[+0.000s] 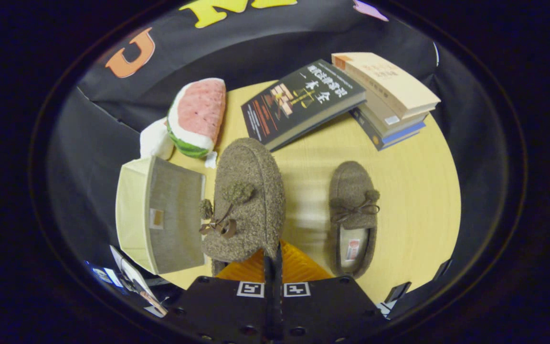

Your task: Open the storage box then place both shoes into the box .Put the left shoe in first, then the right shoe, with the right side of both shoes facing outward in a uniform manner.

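I have one shoe [246, 200] clamped by its heel rim in my claw [272, 267], fingers nearly together on it; it hangs lifted just ahead of me, long axis running straight away, toe far; the box [160, 220] sits just left of it on the desk [408, 191], so the move, I judge, is a short swing left; the other shoe [354, 217] lies to the right, apart; melon cushion [196, 117] and books [342, 95] lie beyond.
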